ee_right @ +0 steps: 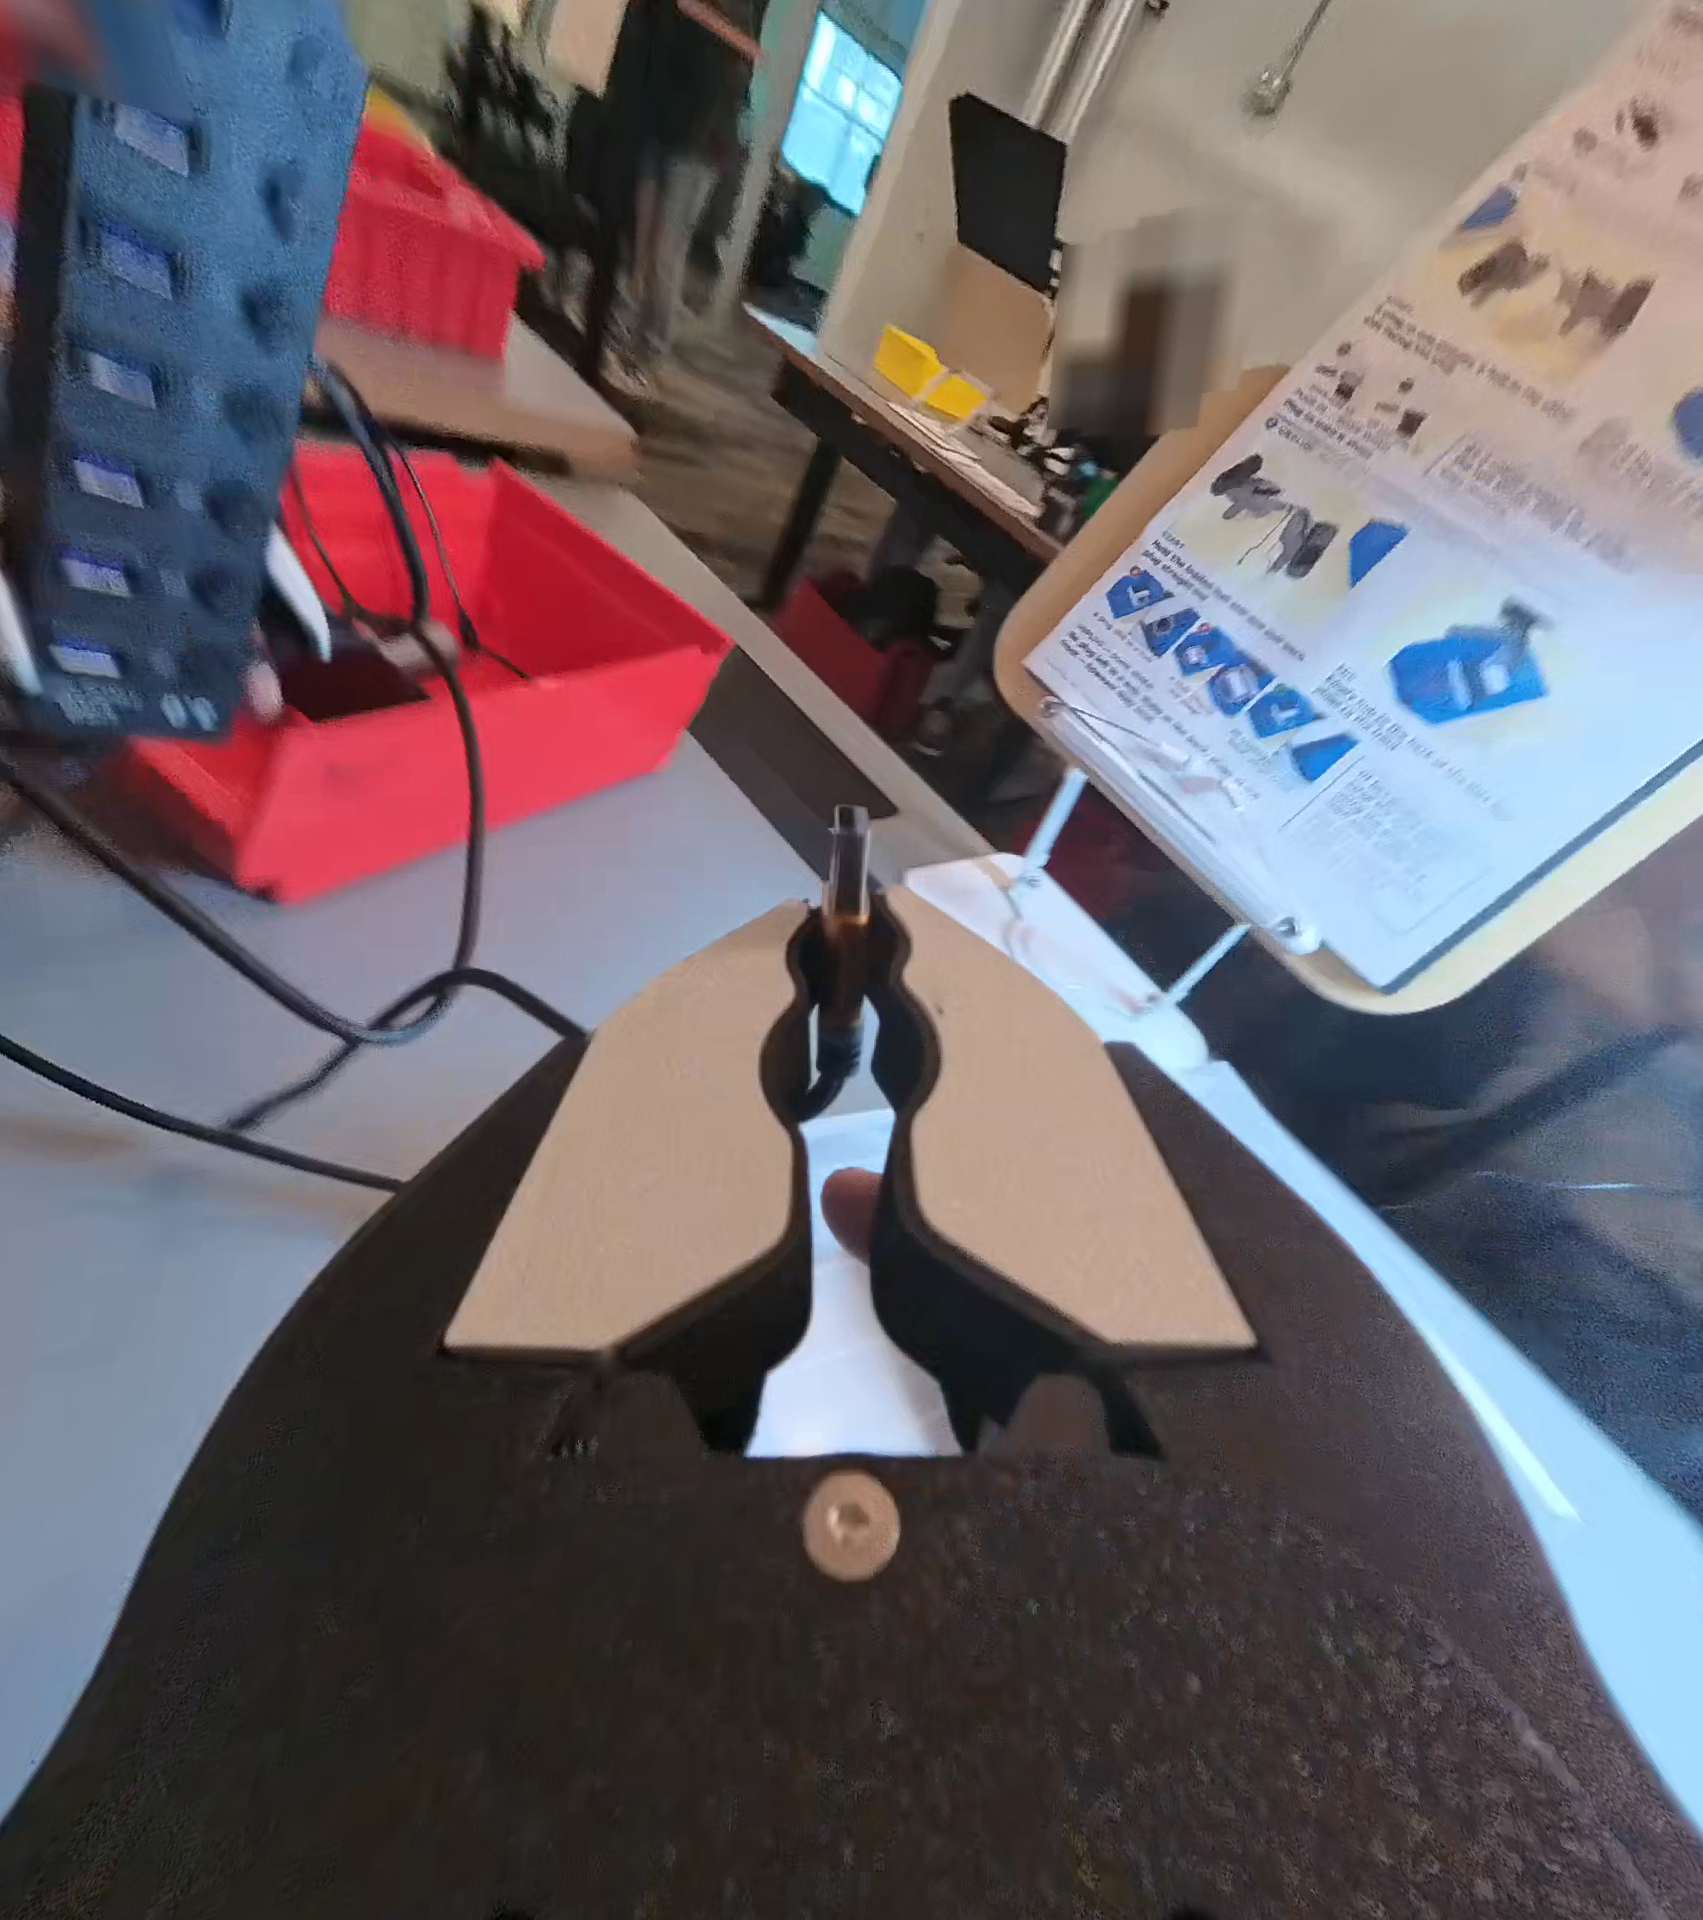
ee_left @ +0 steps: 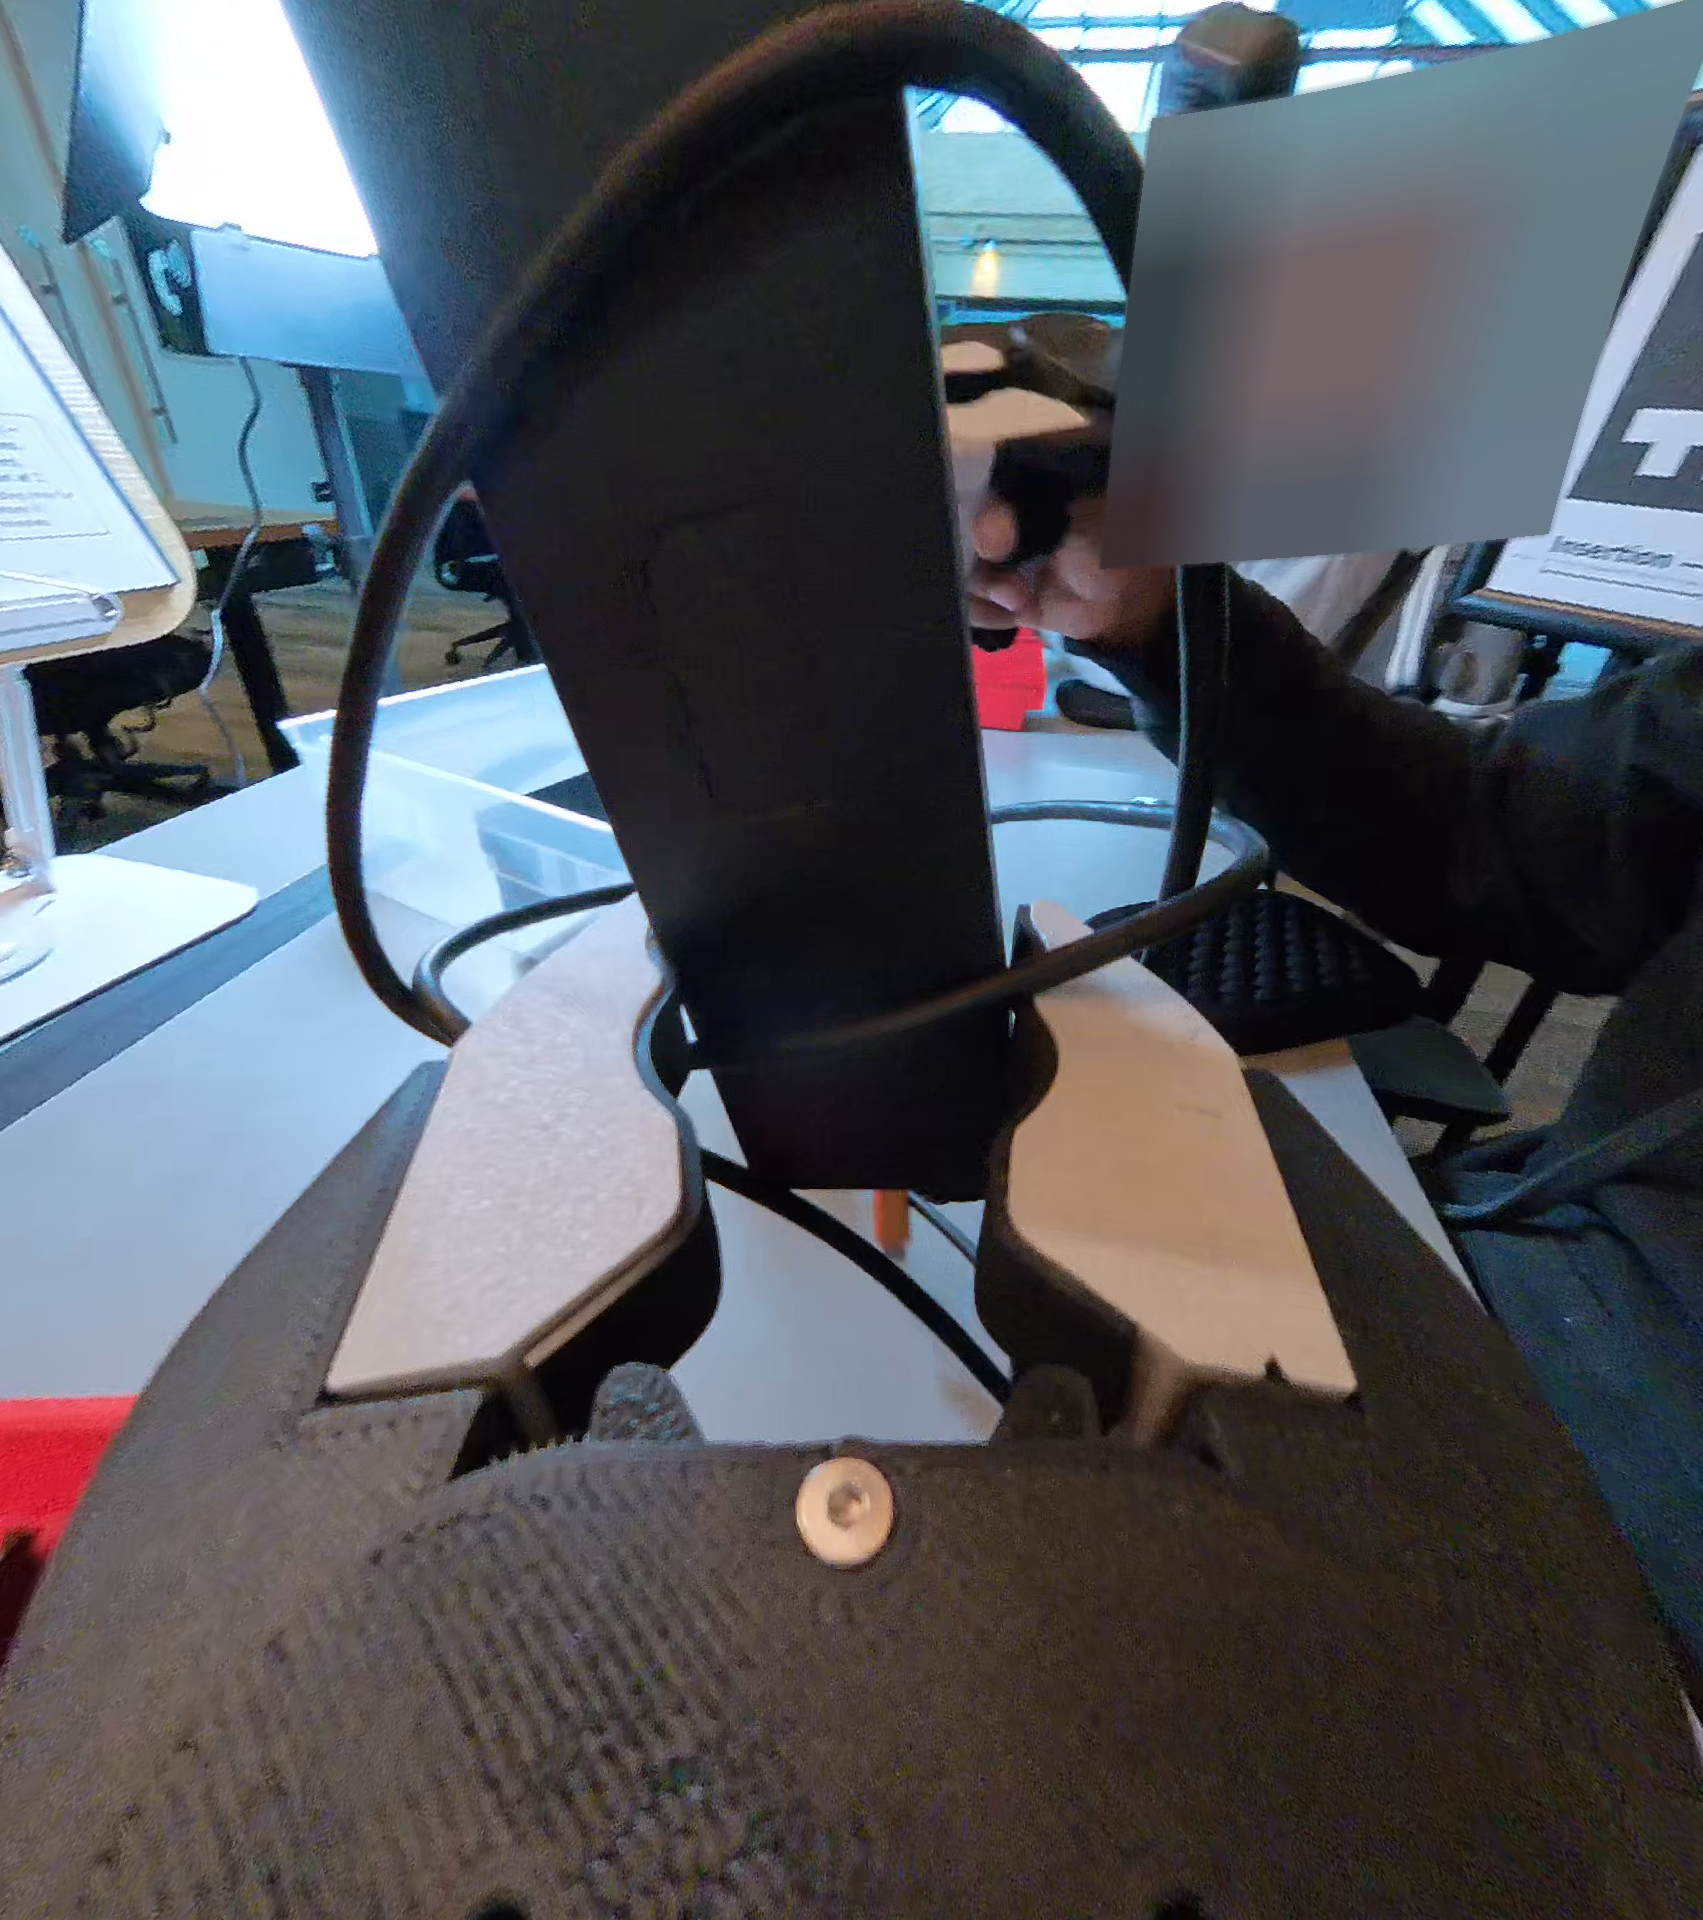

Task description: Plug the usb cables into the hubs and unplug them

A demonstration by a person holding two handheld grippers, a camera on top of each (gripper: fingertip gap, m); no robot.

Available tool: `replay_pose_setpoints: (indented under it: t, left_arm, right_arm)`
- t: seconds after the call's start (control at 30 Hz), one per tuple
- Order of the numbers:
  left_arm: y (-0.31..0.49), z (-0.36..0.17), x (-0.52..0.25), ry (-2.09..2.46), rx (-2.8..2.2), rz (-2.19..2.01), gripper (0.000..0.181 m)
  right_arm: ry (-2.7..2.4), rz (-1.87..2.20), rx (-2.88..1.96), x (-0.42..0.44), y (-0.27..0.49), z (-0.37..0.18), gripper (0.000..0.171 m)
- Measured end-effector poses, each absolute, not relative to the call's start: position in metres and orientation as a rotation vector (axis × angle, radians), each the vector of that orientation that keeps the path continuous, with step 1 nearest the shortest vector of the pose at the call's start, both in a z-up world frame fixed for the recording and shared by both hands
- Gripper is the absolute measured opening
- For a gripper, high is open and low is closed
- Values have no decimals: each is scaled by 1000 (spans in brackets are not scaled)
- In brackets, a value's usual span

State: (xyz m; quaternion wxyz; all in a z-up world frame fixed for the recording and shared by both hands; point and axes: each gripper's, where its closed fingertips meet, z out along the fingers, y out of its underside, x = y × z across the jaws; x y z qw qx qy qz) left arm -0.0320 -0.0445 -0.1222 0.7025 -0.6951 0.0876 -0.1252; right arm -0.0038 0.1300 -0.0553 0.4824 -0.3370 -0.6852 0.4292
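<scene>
My left gripper (ee_left: 842,971) is shut on a long black USB hub (ee_left: 753,623) and holds it upright above the white table; I see its plain back. A black cable (ee_left: 431,520) loops around the hub. In the right wrist view the same hub (ee_right: 156,364) shows at the upper left with its row of several blue ports facing me. My right gripper (ee_right: 847,914) is shut on a USB plug (ee_right: 845,883) with an orange-brown body and a metal tip that points forward, well to the right of the hub. Its black cable (ee_right: 831,1070) runs down between the fingers.
Red bins (ee_right: 473,665) sit on the table behind the hub, with black cables (ee_right: 203,935) trailing across the grey surface. A stand with an instruction sheet (ee_right: 1398,623) is at the right. A person's dark sleeve (ee_left: 1449,790) is at the right of the left wrist view. One gripper's finger ends stand about 20 cm off the other's.
</scene>
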Motion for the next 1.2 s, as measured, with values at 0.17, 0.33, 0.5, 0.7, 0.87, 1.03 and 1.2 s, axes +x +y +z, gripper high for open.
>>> replay_pose_setpoints:
  t: [0.17,0.33,0.5,0.7,0.87,1.03,1.2]
  left_arm:
    - [-47,-122,-18,272,-1514,-355,60]
    - [-45,-127,-12,297,-1538,-375,60]
    - [-40,-140,-22,257,-1606,-362,60]
    - [-36,-148,-18,262,-1631,-388,60]
    - [-35,-154,-20,252,-1655,-394,60]
    - [-32,-158,-19,246,-1668,-399,60]
    - [-32,-153,-16,248,-1646,-394,60]
  right_arm:
    - [-1718,1346,-993,2,155,-31,7]
    - [-1707,1448,-1031,6,177,-10,7]
    - [-1654,1472,-1042,6,208,39,7]
    - [-1698,1227,-1074,-14,236,60,7]
    - [-1546,1331,-1101,-20,261,93,6]
    - [-1565,1244,-1097,-22,267,104,7]
    - [-1633,1177,-1161,-33,269,58,7]
